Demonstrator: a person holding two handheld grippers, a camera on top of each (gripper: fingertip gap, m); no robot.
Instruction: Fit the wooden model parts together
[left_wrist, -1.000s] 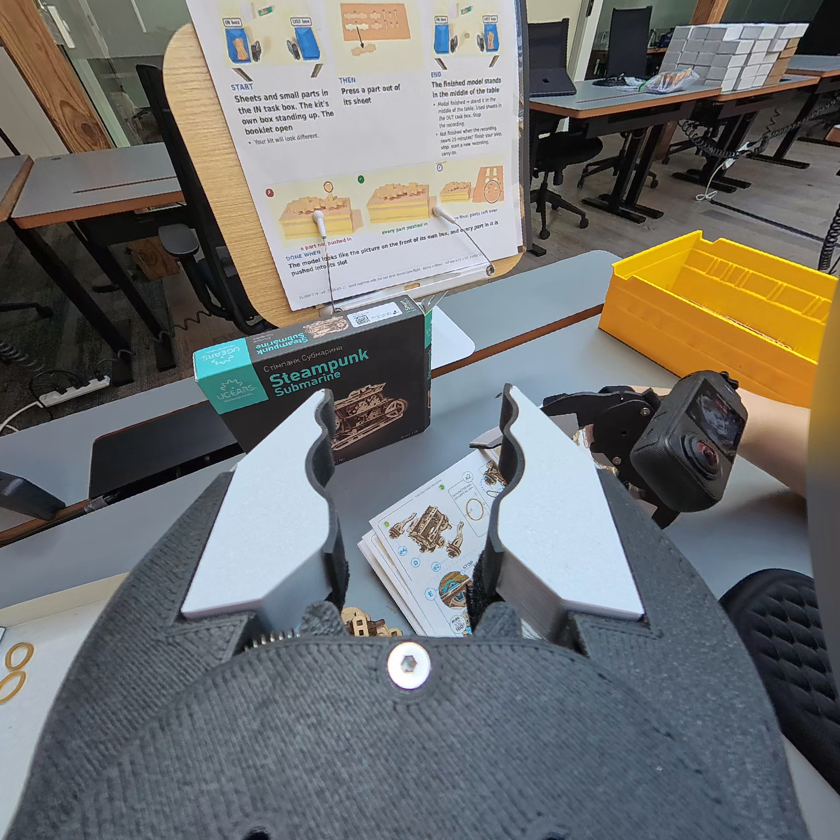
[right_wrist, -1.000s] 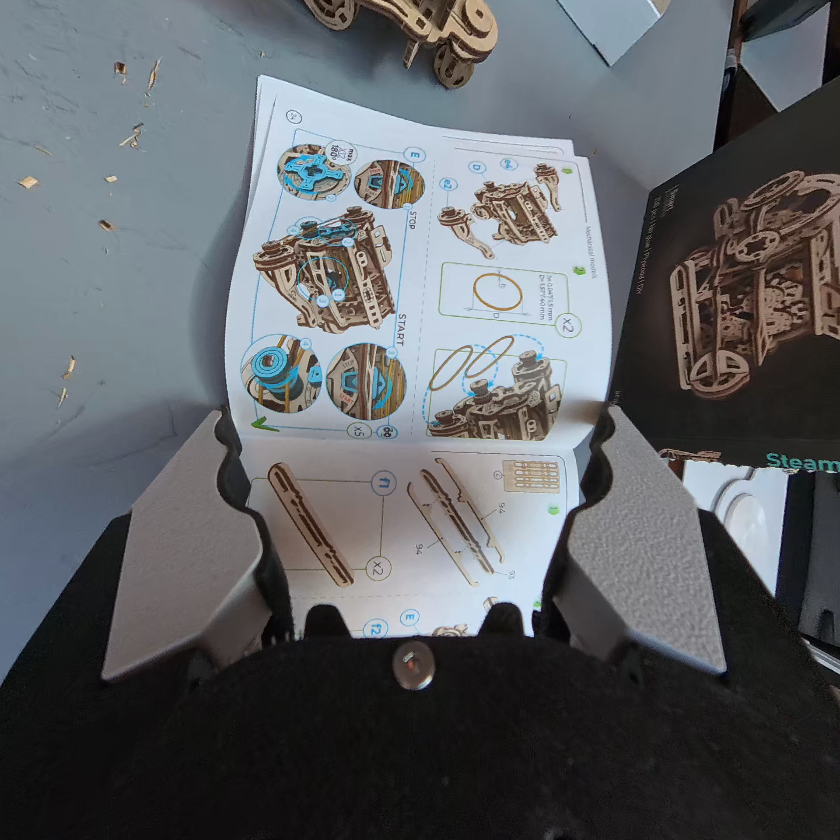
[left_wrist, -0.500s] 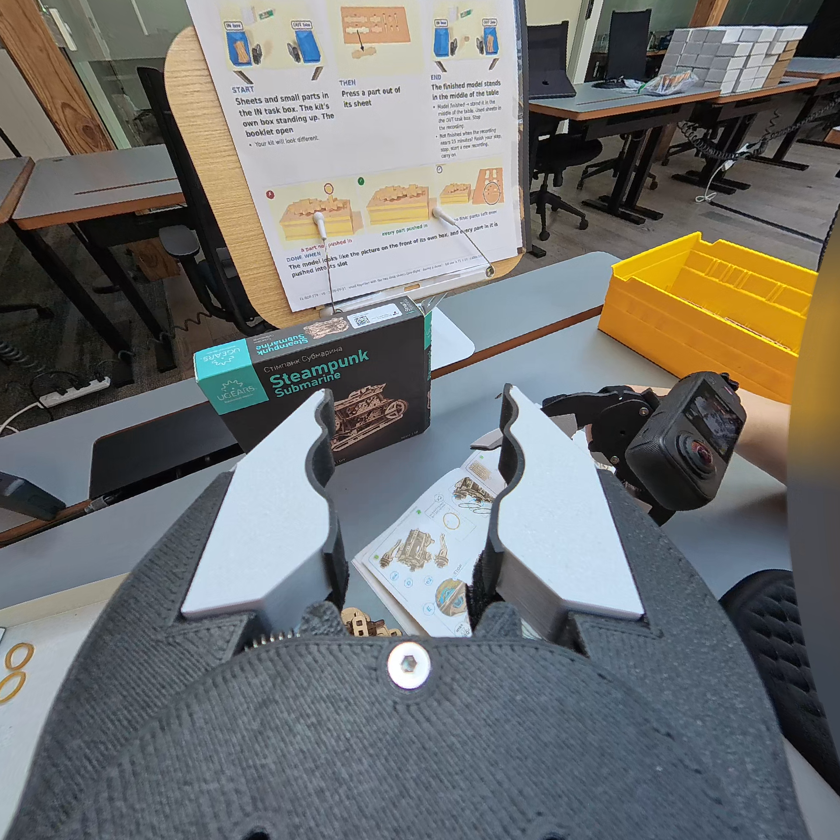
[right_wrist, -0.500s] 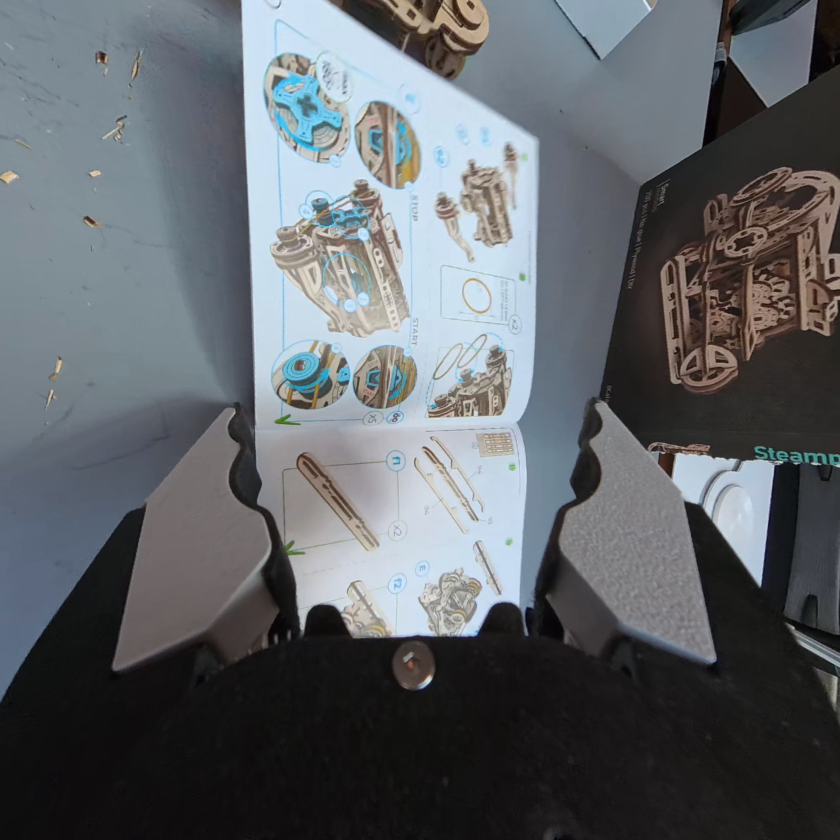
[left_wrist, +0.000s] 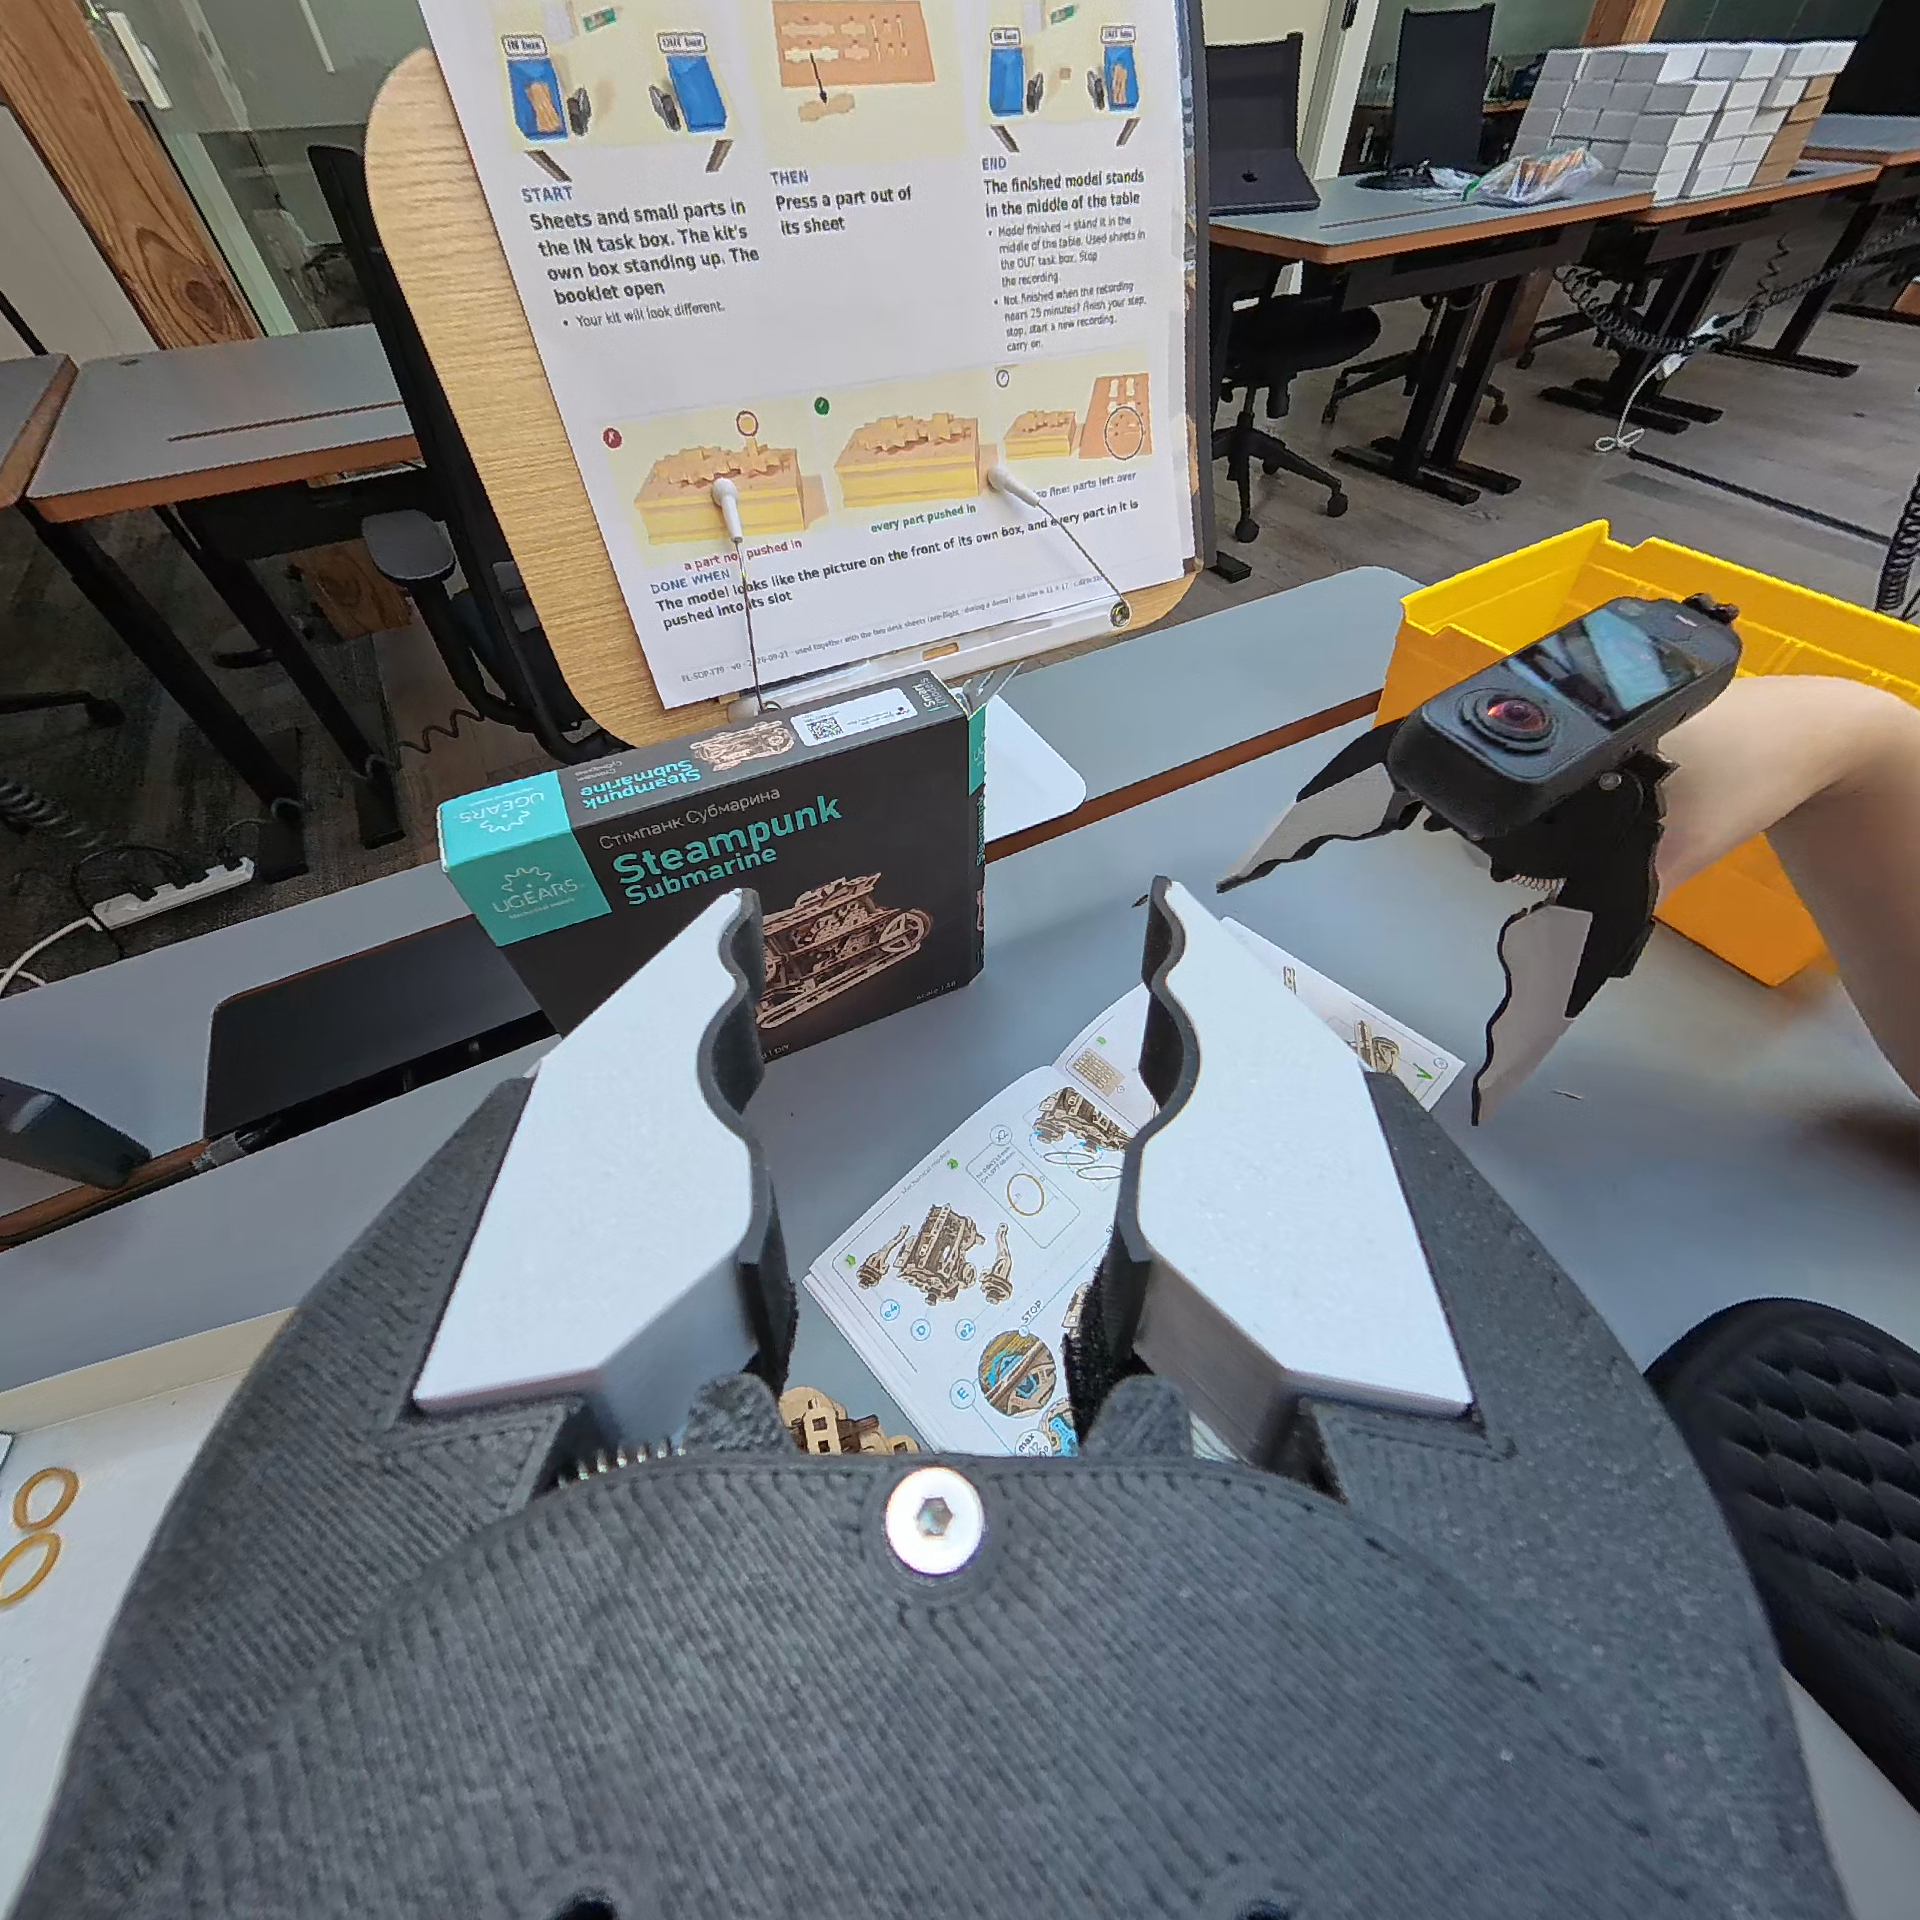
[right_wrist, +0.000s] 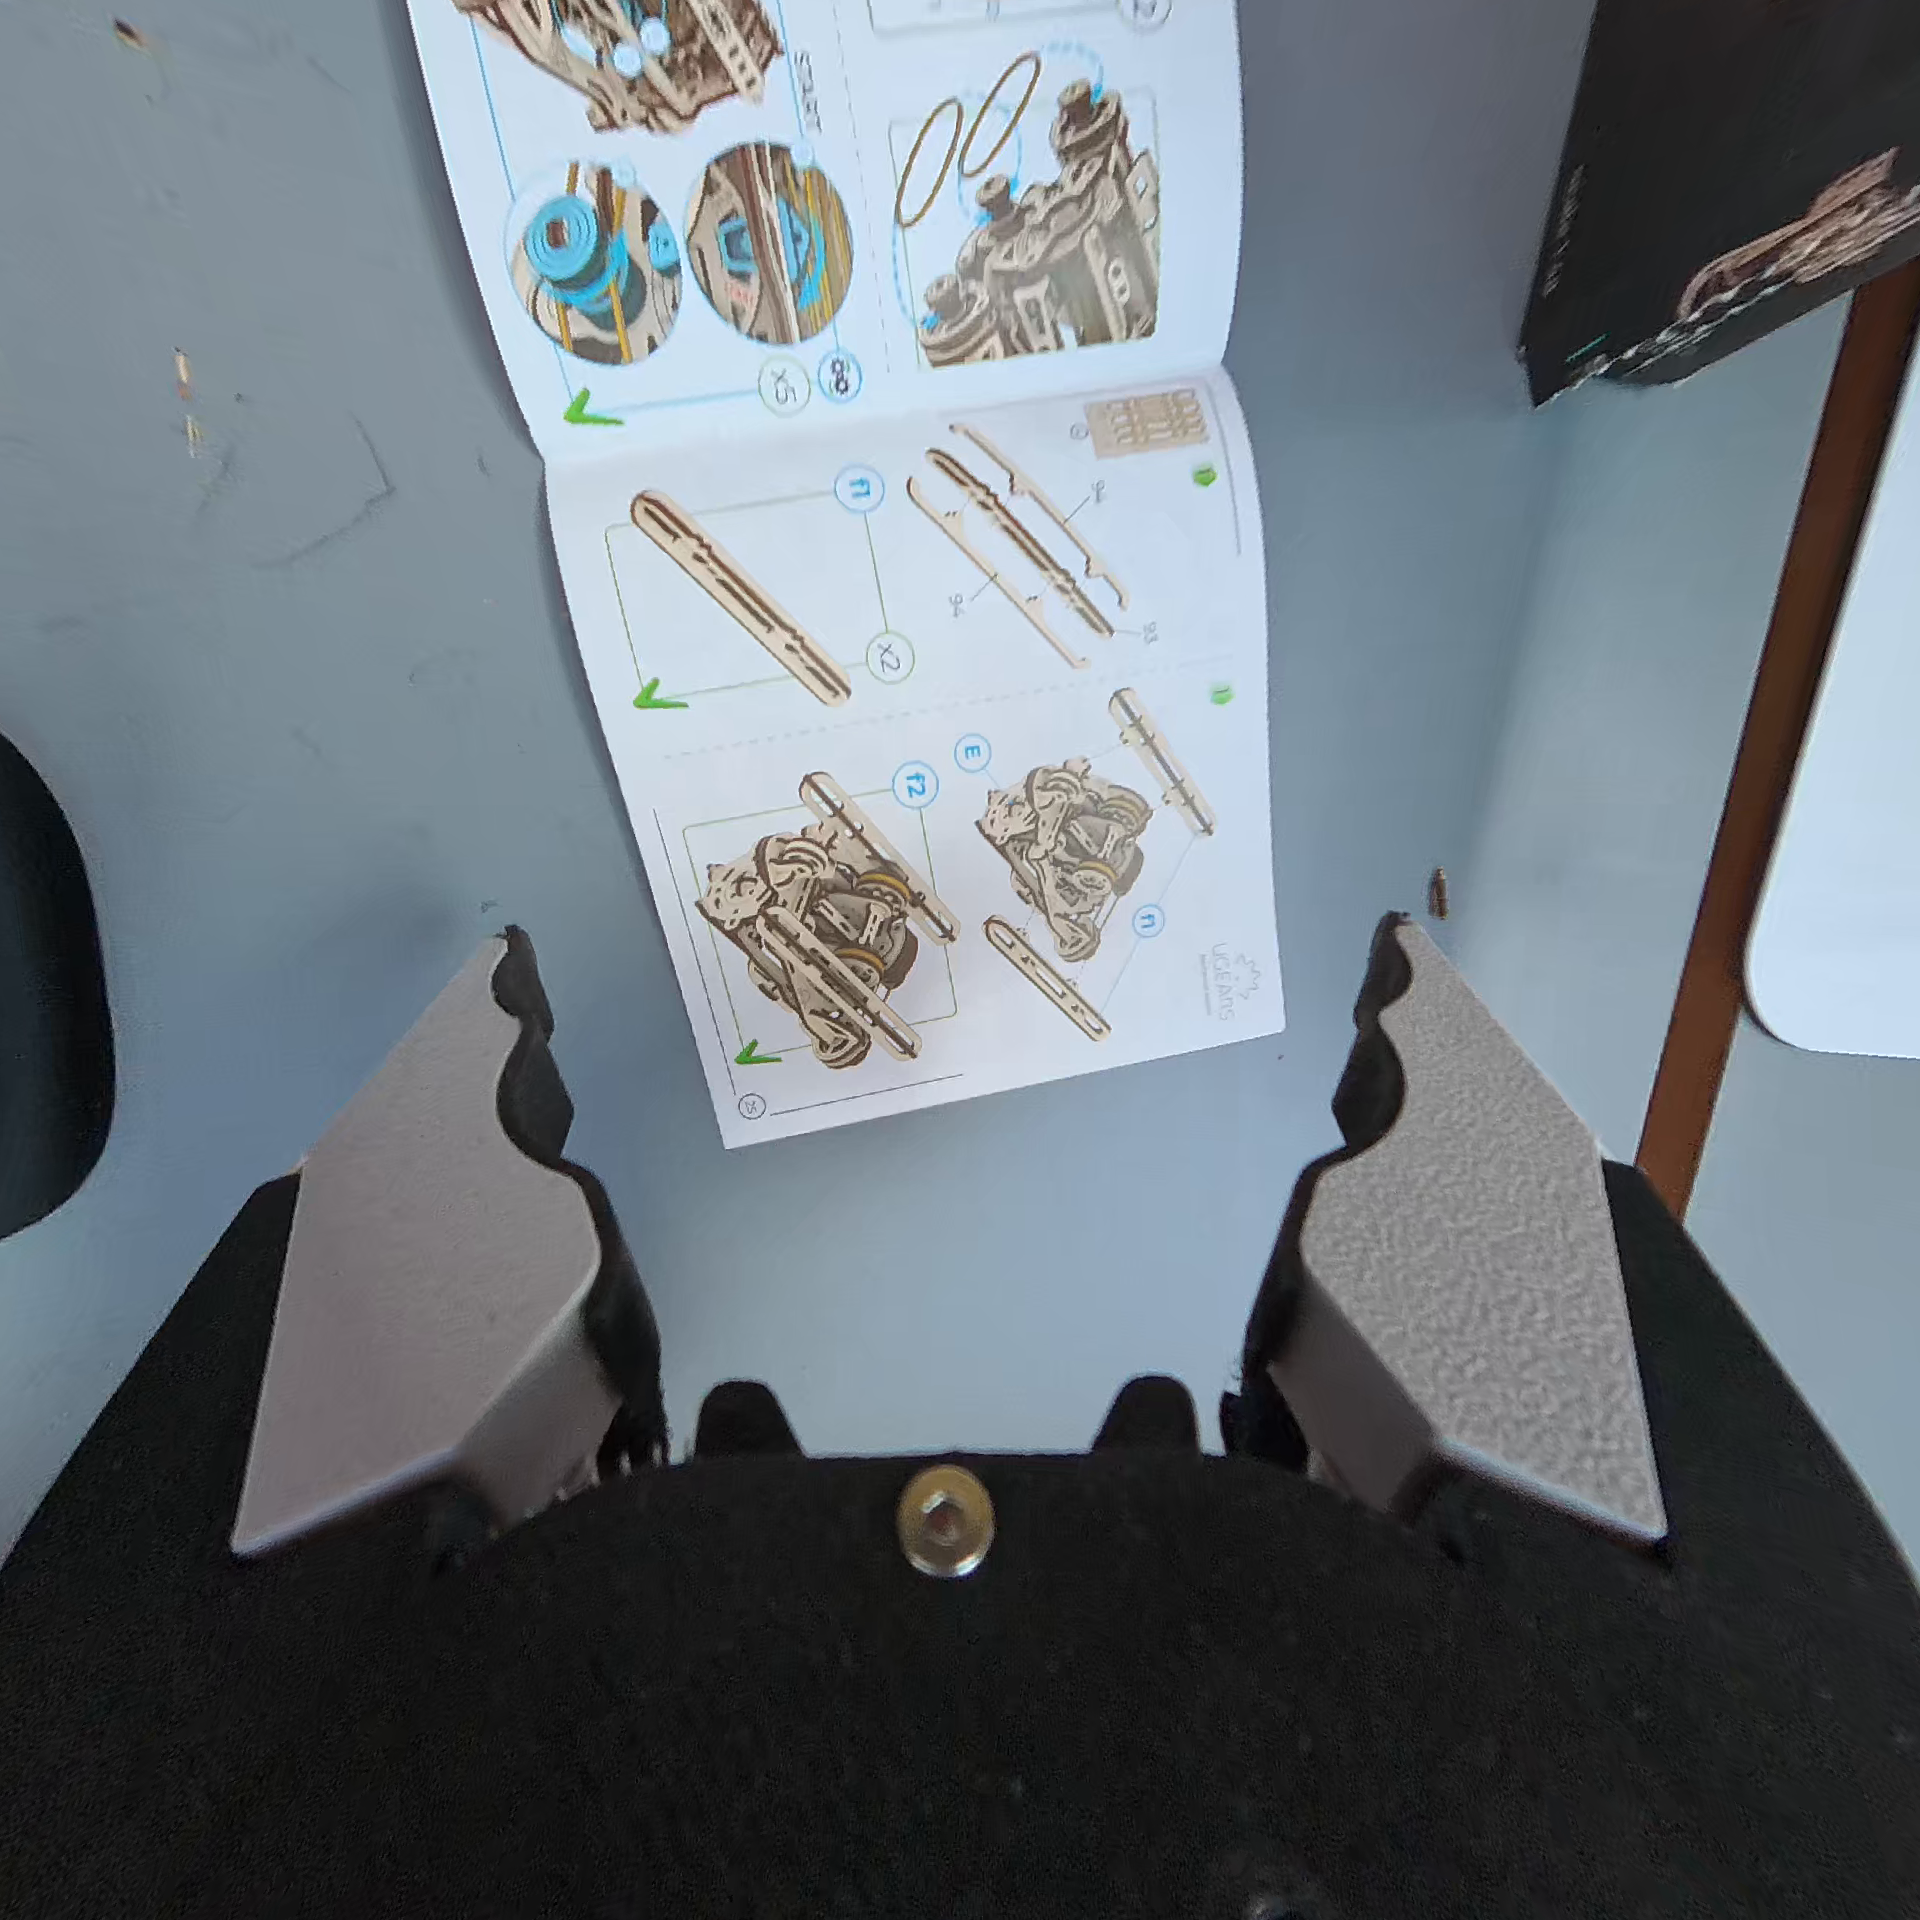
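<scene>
The left claw (left_wrist: 945, 914) is spread, with nothing between its grey fingers (left_wrist: 665, 1122); it hovers above the grey table (left_wrist: 1299, 831). The right claw (right_wrist: 951, 935) is also spread wide and bare, and its pads touch nothing. In the left wrist view the right claw (left_wrist: 1361, 997) appears above the right part of the table, lifted clear of the surface, with a black camera (left_wrist: 1558, 707) mounted on it and a person's hand (left_wrist: 1787, 769) behind it.

The instruction booklet (right_wrist: 935, 727) lies open and flat on the table, directly ahead of the right claw and apart from its fingertips. In the left wrist view the same booklet (left_wrist: 997, 1247) lies beneath the left claw's gap.

The wooden model (left_wrist: 831, 1429), partly assembled, sits on the table close to the near edge; only a small portion shows between the bases of the left claw's fingers.

The dark kit box (left_wrist: 748, 883) stands upright toward the far edge of the table, beyond the booklet. Behind it a printed instruction sheet (left_wrist: 831, 312) is mounted on a wooden board (left_wrist: 468, 364). A yellow bin (left_wrist: 1662, 592) rests at the far right corner. Two rubber bands (left_wrist: 36, 1527) lie at the left edge. Small wood chips (right_wrist: 187, 395) are scattered on the table surface left of the booklet.
</scene>
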